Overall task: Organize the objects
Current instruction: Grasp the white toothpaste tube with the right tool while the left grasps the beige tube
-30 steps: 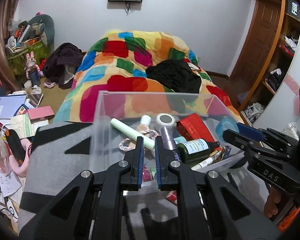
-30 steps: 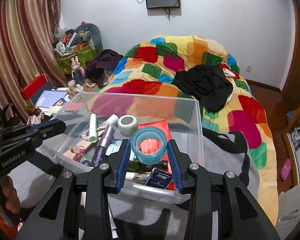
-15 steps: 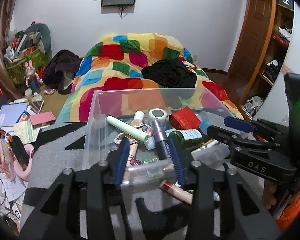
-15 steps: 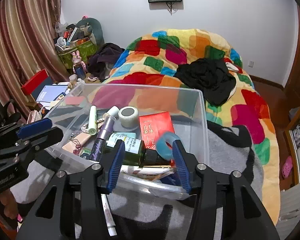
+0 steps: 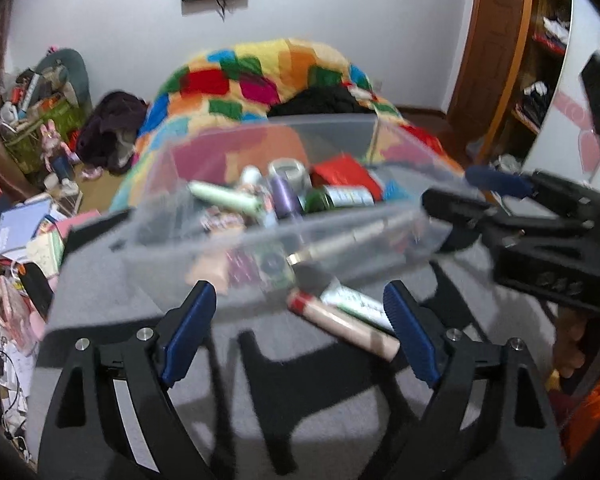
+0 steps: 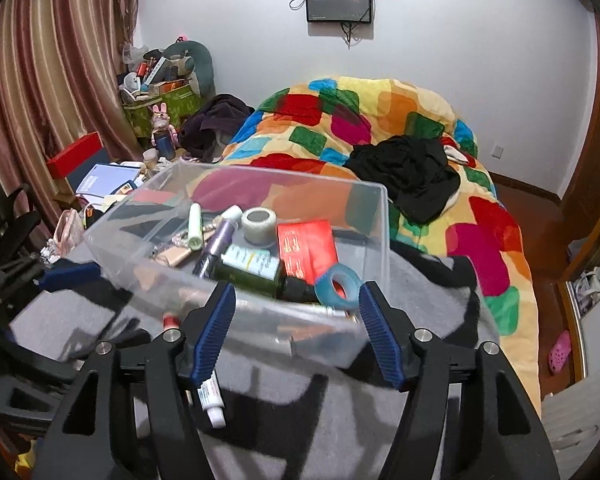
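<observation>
Grey blanket (image 6: 416, 412) with black patches fills the near ground in both wrist views. Just past the left gripper (image 5: 300, 330), whose blue-padded jaws have just been opening and now stand wide, a beige tube with a red band (image 5: 342, 322) lies on the blanket between the pads, touching neither. The right gripper (image 6: 296, 330) has also just been spreading its jaws; they stand apart with nothing pressed between them, and a white tube (image 6: 211, 398) lies on the blanket at its 7 o'clock. Beyond both grippers sits the clear plastic bin (image 6: 374, 216), its near wall just ahead of the fingertips. Inside it, the blue tape roll (image 6: 342, 286) leans in the near corner at 1 o'clock from the right gripper, beside a dark green bottle (image 6: 250, 272) and a red box (image 6: 306, 246); farther in lie a purple tube (image 6: 216, 240), a pale green tube (image 6: 195, 226) and a grey tape roll (image 6: 259, 220). Behind the bin, at 12 o'clock, rises a patchwork quilt (image 6: 340, 116) with black clothing (image 6: 412, 172) on it, then a white wall with a screen (image 6: 339, 2).
</observation>
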{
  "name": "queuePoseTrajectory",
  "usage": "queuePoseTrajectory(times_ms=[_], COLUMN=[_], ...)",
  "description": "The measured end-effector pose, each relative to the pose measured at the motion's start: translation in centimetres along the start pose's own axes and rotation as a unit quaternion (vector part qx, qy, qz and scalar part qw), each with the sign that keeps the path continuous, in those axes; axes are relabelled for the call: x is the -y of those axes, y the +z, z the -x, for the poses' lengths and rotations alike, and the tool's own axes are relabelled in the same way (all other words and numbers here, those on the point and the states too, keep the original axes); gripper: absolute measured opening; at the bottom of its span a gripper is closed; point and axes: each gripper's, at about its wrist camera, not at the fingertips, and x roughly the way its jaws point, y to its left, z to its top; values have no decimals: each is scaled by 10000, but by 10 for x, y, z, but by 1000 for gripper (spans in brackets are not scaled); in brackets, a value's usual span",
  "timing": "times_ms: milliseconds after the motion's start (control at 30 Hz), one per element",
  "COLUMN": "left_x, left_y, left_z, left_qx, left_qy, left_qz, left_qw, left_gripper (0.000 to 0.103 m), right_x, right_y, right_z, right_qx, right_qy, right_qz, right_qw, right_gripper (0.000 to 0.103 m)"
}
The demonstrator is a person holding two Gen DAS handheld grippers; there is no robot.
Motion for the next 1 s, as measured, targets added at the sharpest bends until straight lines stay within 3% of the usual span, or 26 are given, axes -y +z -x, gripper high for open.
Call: queuePoseTrajectory(times_ms=[200, 500, 600, 767, 867, 1000], left_x=[15, -7, -20, -32, -30, -20], left_y=[-12, -28, -40, -43, -38, -30], left_z=[-27, -25, -16, -3, -4, -13], left_qx=[-538, -574, -536, -474, -394, -426], left_qy=[-254, -74, 144, 95, 111, 45], left_qz=[-14, 268, 299, 466, 405, 334], left_qw=[9982, 9980, 9980, 9977, 9983, 9985], left_gripper=[86, 86, 86, 86, 86, 72], right_x=[11, -1, -7, -17, -26, -38], right_y=[-22, -42, -45, -47, -49, -51], right_z=[9, -3, -11, -28, -34, -38], right_qx=[-132, -520, -626, -891, -1022, -1131], right_qy=[-85, 384, 548, 775, 778, 770], right_qz=[-53, -10, 44, 76, 246, 513], right_qw=[9999, 9979, 9965, 9930, 9914, 9893], right_gripper=[67, 67, 67, 67, 55, 38])
